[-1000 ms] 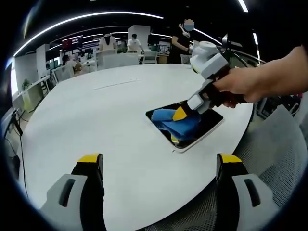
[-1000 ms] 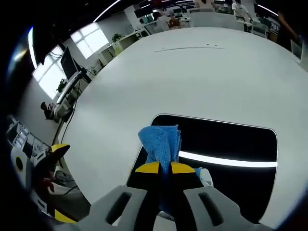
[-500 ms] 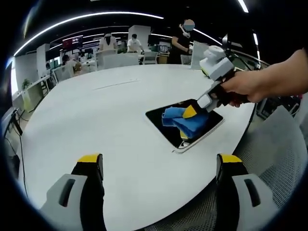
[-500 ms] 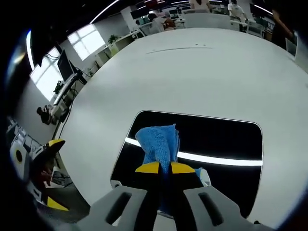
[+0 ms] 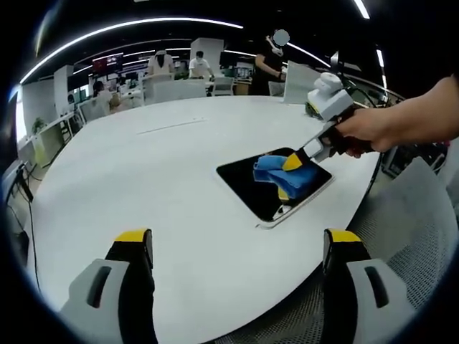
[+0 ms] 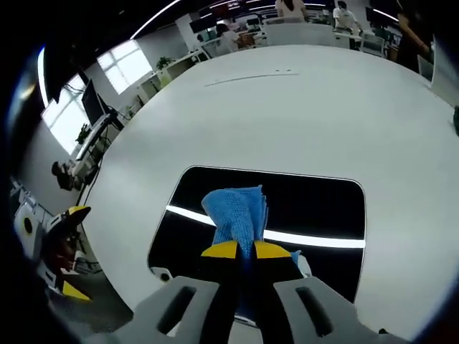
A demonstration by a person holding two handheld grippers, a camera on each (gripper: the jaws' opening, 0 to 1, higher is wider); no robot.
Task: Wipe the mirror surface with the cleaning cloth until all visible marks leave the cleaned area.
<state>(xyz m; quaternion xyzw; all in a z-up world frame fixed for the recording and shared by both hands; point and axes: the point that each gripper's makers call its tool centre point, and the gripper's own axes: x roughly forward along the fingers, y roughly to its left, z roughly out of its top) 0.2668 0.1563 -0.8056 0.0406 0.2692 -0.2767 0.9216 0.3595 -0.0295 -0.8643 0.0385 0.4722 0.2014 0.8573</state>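
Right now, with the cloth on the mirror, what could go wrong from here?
1. The mirror lies near the edge of the white table and the left gripper hangs open, away from it, so a strong stroke could slide it towards the edge.
2. The right gripper pinches the blue cloth close to the glass; its yellow tips may scrape it.

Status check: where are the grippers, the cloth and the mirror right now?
Right gripper shut on blue cloth, pressed to mirror. Left gripper open, held off above white table. Nothing in the way on mirror.
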